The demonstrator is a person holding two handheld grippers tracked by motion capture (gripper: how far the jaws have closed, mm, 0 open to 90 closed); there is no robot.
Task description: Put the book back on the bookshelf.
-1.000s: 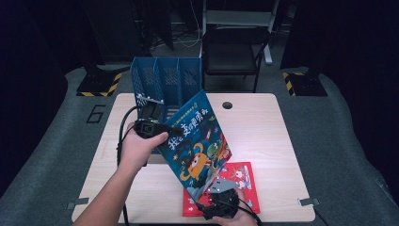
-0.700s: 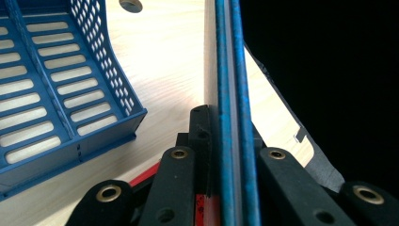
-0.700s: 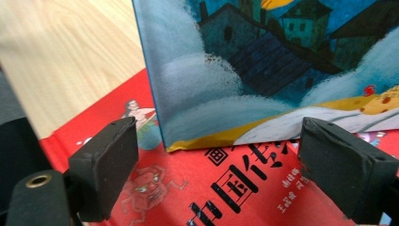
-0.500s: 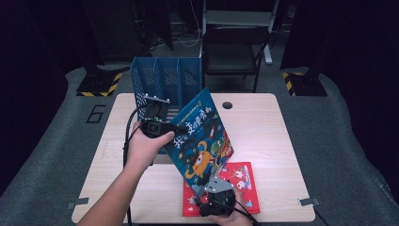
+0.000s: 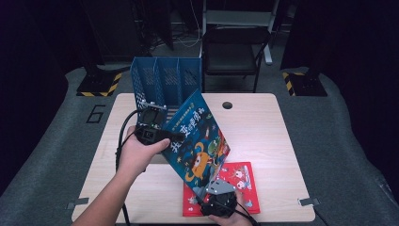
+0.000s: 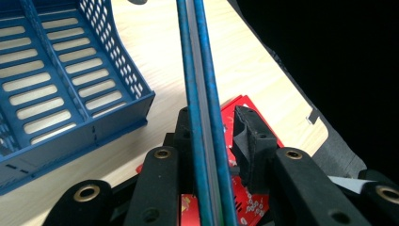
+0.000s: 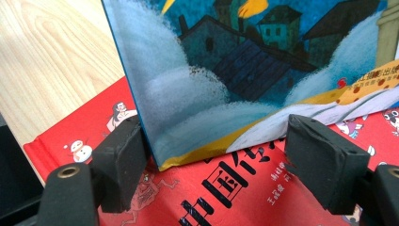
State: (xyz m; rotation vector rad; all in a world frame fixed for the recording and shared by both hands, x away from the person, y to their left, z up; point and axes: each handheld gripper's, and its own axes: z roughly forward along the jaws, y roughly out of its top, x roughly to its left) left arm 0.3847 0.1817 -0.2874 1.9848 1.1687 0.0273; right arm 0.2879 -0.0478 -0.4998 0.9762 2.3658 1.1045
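Left claw (image 5: 162, 136) held mid-air over the left half of the light wooden surface (image 5: 263, 122), jaws set either side of the upper edge of a blue picture book (image 5: 197, 141). In the left gripper view, blue picture book seen edge-on (image 6: 202, 117) running up between the jaws; left jaw against the cover, right jaw standing a little off it with a visible gap, so not clamped tight; cannot tell whether any grip load is carried. Book tilted, cover facing up and toward the right, lower corner down near the right claw (image 5: 219, 200). Right claw at the near edge of the surface, grey plate on top, jaws spread wide apart; in the right gripper view, lower corner of the blue picture book (image 7: 226, 84) sitting between the two pads, close against the left pad (image 7: 120, 162), well clear of the right one. Directly beneath the right claw, red book (image 7: 226, 188) lying flat on the surface, partly covered by the blue one. Blue slotted file rack (image 5: 164, 84) just beyond the left claw, standing at the far left of the surface; also visible left of the jaws in the left gripper view (image 6: 61, 89).
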